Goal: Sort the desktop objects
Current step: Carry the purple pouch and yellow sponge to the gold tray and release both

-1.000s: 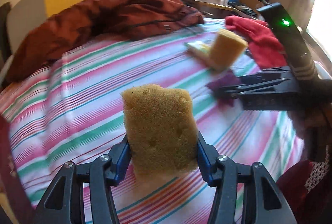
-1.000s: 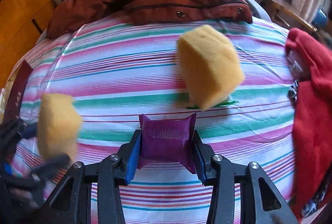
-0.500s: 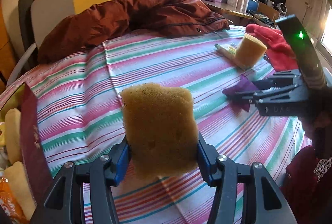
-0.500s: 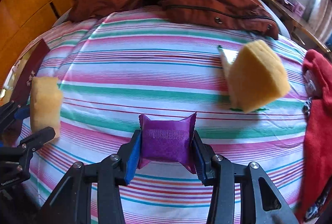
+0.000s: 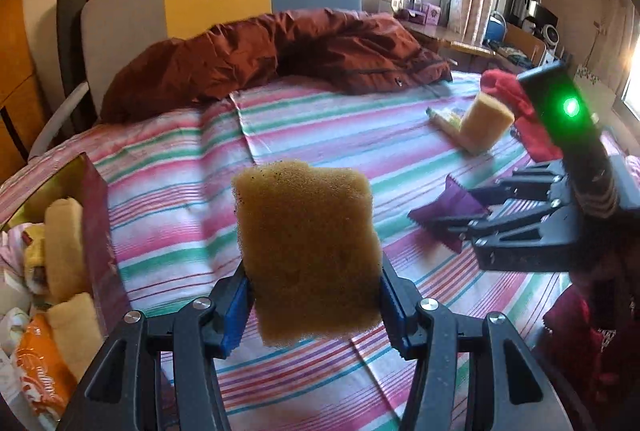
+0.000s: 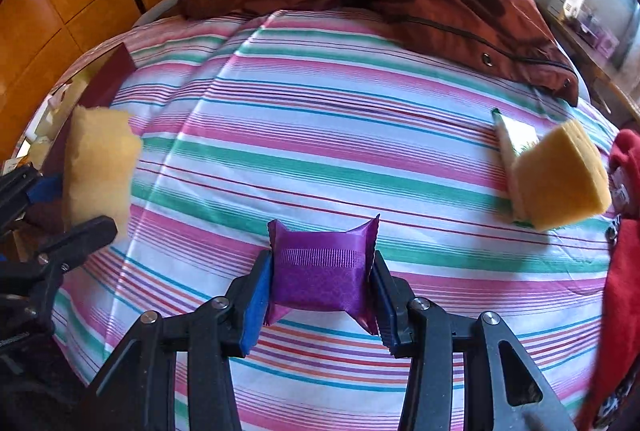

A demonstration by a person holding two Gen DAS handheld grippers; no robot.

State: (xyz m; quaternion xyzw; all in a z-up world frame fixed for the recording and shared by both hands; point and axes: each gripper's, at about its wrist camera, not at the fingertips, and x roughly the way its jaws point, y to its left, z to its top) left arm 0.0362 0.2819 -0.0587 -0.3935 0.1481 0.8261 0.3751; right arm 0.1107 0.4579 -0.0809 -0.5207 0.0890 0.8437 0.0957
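We hold a yellow sponge (image 5: pixel 306 251) upright above the striped bedsheet (image 5: pixel 320 135), pinched between the blue pads of our left gripper (image 5: pixel 312 301). Our right gripper (image 6: pixel 320 285) clamps a purple packet (image 6: pixel 322 279) from both sides, also off the sheet. A second sponge (image 6: pixel 560 179) rests on the sheet against a flat green-edged packet (image 6: pixel 514 133), near a red cloth (image 6: pixel 624 251). At the left edge stands a dark red box (image 5: pixel 100 231) with sponges and wrappers inside.
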